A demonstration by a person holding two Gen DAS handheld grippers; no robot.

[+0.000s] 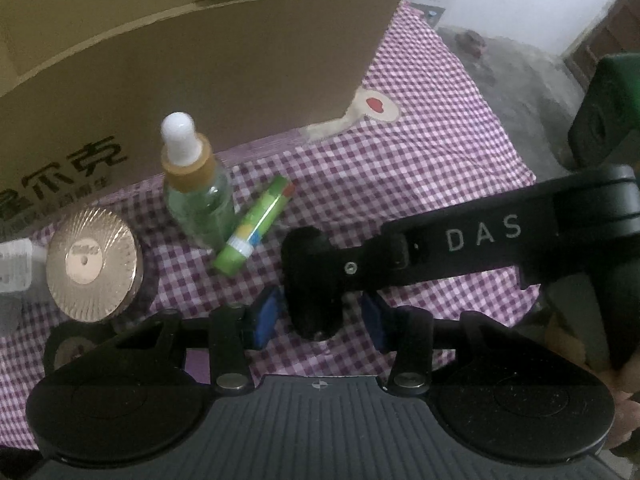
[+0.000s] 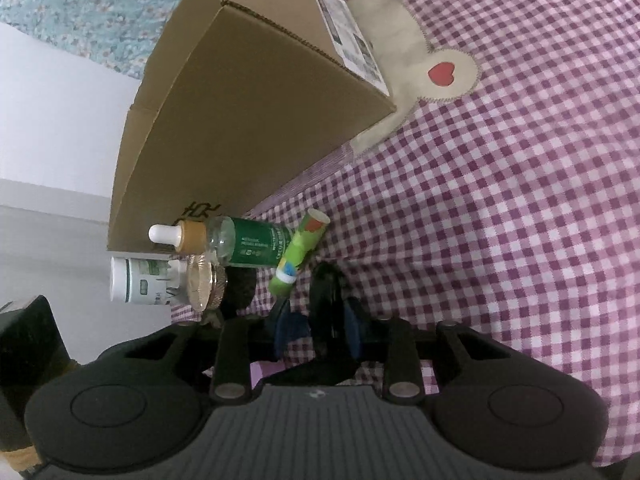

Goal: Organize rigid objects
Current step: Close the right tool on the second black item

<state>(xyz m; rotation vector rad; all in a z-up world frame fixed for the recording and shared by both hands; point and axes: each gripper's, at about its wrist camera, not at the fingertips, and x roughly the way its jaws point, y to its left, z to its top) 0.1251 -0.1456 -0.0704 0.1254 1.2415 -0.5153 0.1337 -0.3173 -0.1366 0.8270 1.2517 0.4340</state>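
A small black object [image 1: 312,280] stands upright on the purple checked cloth [image 1: 400,160]. My right gripper [image 2: 320,324] is shut on the black object [image 2: 328,292]; its blue pads press both sides. In the left wrist view its black finger [image 1: 460,240], marked DAS, reaches in from the right onto the object. My left gripper [image 1: 320,316] straddles the same object from the near side. Thin strips of cloth show between its blue pads [image 1: 268,312] and the object, so it stands open around it.
A clear dropper bottle [image 1: 200,200], a green tube [image 1: 256,228], a gold-lidded round jar [image 1: 94,264] and a white bottle [image 1: 16,264] stand close by on the left. Behind them is an open cardboard box [image 1: 200,60]. The cloth's edge drops to the floor [image 1: 520,80] at the right.
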